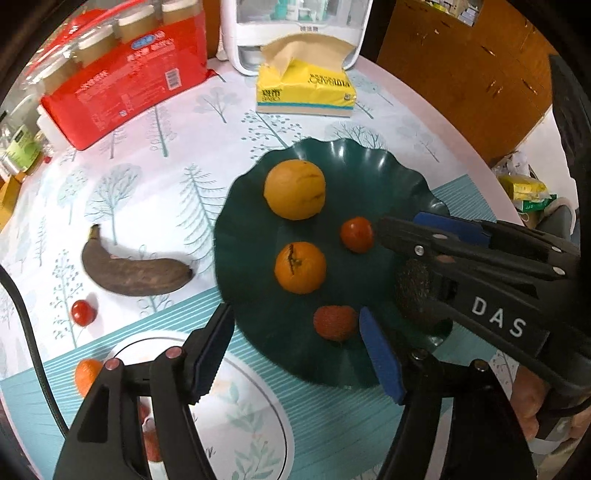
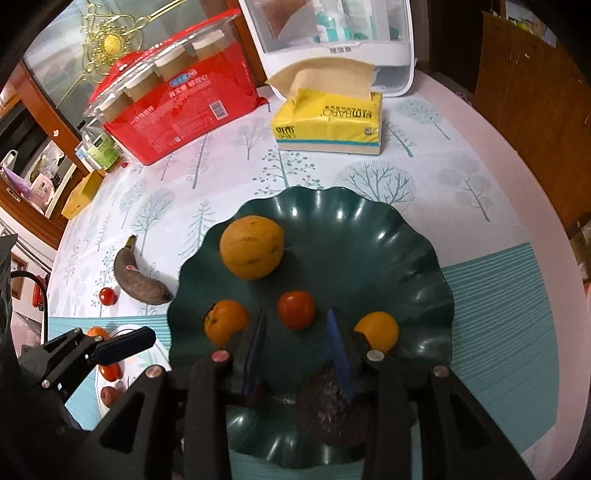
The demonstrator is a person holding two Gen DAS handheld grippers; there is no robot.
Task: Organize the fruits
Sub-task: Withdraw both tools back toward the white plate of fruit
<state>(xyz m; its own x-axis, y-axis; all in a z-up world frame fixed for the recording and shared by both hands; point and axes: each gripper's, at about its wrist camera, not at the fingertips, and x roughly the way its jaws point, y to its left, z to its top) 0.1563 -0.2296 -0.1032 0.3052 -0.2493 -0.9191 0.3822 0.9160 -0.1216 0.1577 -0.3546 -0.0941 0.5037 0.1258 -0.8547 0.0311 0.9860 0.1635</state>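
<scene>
A dark green scalloped plate (image 1: 369,166) (image 2: 406,258) holds a large orange (image 1: 294,189) (image 2: 252,246), a small mandarin (image 1: 300,267) (image 2: 225,320), a red tomato (image 1: 356,234) (image 2: 296,310), a lychee (image 1: 335,322), a second mandarin (image 2: 377,331) and a dark avocado (image 1: 413,291) (image 2: 332,402). My left gripper (image 1: 295,354) is open over the plate's near-left rim, by the lychee. My right gripper (image 2: 297,354) (image 1: 399,229) is open and empty over the plate, jaws pointing at the tomato, the avocado just below them. A blackened banana (image 1: 133,267) (image 2: 138,275) and a cherry tomato (image 1: 83,312) (image 2: 108,296) lie on the cloth to the left.
A white plate (image 1: 258,406) (image 2: 129,373) near the left gripper holds small red fruits; a mandarin (image 1: 88,374) (image 2: 98,332) sits beside it. At the back stand a yellow tissue pack (image 1: 304,88) (image 2: 328,123), a red cup pack (image 1: 122,70) (image 2: 173,103) and a white dispenser (image 1: 295,26) (image 2: 332,40).
</scene>
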